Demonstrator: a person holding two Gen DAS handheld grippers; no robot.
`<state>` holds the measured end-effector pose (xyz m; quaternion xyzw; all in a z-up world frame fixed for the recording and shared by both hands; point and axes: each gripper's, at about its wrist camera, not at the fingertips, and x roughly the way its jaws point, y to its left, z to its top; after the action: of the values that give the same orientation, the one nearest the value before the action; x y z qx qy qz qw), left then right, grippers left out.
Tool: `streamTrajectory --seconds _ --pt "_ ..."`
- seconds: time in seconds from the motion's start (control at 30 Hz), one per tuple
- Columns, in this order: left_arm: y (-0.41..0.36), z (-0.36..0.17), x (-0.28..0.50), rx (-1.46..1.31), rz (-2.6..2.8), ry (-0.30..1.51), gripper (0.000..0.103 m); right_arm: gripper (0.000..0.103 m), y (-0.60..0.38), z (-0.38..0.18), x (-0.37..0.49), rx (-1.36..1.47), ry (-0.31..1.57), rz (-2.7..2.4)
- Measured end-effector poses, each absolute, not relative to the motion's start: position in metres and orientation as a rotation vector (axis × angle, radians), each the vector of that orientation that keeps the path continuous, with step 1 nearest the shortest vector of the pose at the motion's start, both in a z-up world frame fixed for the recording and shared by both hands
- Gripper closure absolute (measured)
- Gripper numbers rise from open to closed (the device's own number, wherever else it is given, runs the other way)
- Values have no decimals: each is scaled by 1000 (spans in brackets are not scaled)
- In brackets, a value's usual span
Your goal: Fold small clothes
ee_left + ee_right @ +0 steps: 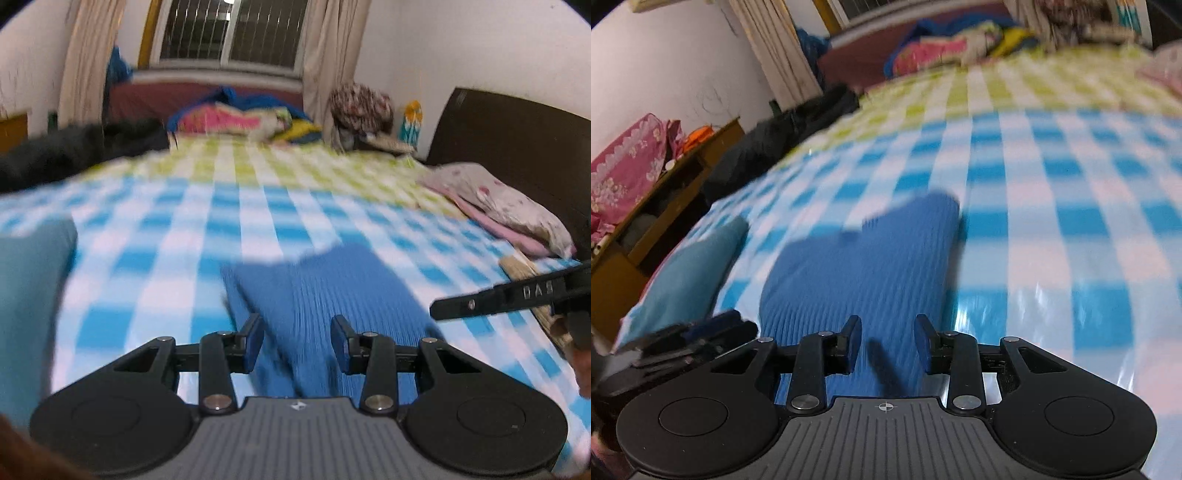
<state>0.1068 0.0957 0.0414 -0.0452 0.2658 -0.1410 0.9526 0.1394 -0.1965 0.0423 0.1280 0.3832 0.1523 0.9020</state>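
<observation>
Checked bed sheet (258,206) lying under both grippers; left gripper (297,341) and right gripper (886,343) are hovering, jaws parted, grasping nothing, over the blue garment (864,266). Better to be pinching matching corners.

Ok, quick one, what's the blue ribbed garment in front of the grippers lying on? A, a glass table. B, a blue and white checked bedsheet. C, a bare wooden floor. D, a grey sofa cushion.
B: in both wrist views the blue ribbed garment is spread on the blue and white checked bedsheet, whose checks turn green farther up the bed.

Your left gripper (297,341) sits low in frame, jaws parted; your right gripper (886,343) likewise, angled downward.
</observation>
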Motion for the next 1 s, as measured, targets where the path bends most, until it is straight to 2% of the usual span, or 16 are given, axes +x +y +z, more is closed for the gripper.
streamTrajectory --seconds 0.13,0.33,0.53,1.0 --pt "83 39 143 -58 -240 528 59 71 -182 49 162 236 749 324" --pt "85 11 172 -37 -147 632 59 71 -153 31 193 152 765 313" --pt "94 -1 170 -75 -129 652 57 71 -139 16 199 134 773 309" --pt "86 23 124 -67 -158 628 58 71 -141 44 162 96 733 295"
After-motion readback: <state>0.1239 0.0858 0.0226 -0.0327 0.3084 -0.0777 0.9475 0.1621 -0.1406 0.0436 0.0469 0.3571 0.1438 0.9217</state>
